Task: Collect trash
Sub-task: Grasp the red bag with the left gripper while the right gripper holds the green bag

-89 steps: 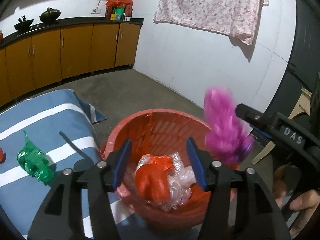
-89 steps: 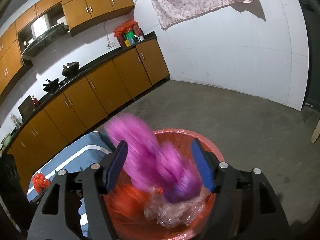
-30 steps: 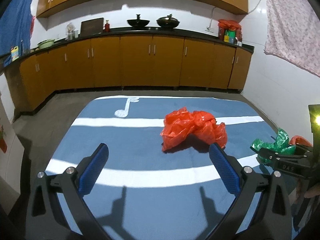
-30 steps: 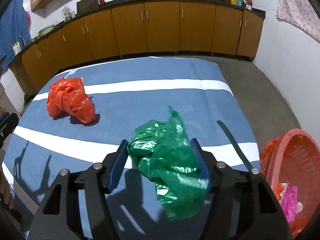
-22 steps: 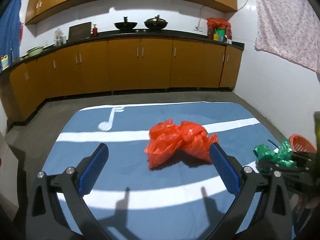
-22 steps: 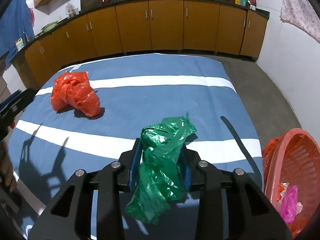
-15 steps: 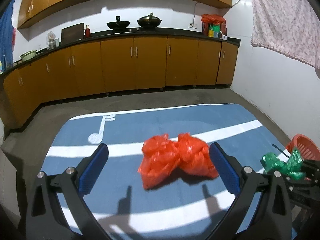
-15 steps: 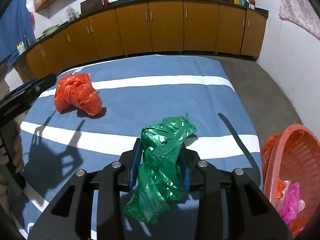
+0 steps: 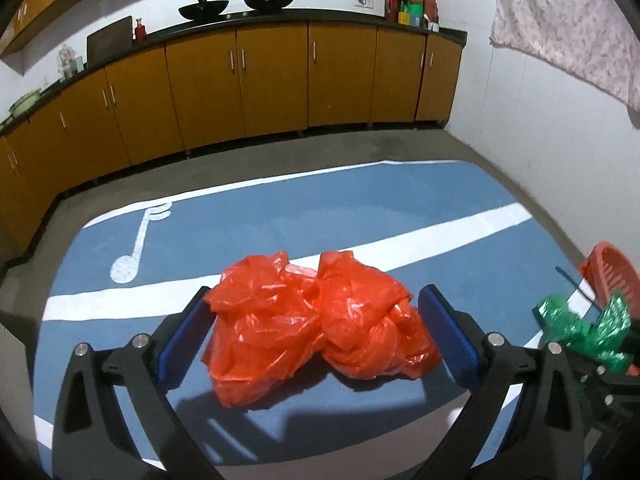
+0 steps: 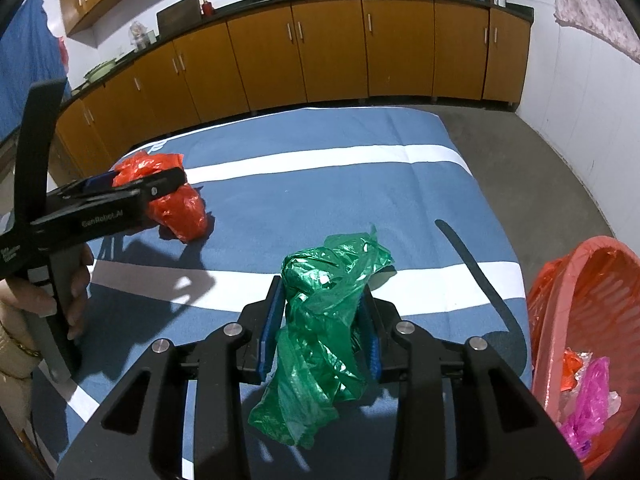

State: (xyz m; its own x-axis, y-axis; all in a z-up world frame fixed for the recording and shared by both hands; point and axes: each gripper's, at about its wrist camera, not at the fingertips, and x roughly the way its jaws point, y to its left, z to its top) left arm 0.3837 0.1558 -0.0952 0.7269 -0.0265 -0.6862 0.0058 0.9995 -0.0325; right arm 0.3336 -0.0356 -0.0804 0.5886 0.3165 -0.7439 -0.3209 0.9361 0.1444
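Reading left to right, we note "GenRobot.AI" printed on the left gripper (image 10: 132, 184), its jaws wide open around the red bag (image 9: 312, 320) on the blue cloth (image 10: 320, 184). We find the right gripper (image 10: 322, 336) clamped on the green bag (image 10: 324, 320), having just closed. At right stands the red basket (image 10: 560, 312).

Right black plastic two-finger gripper (image 10: 322, 332): blue ribbed pads, silver round screws on angular arms with triangular cut-outs. Left black plastic gripper (image 9: 318, 332), same build; at left of right-wrist view, white lettering on its body, pistol-style handle, gold bracelet (image 10: 16, 344) at wrist.
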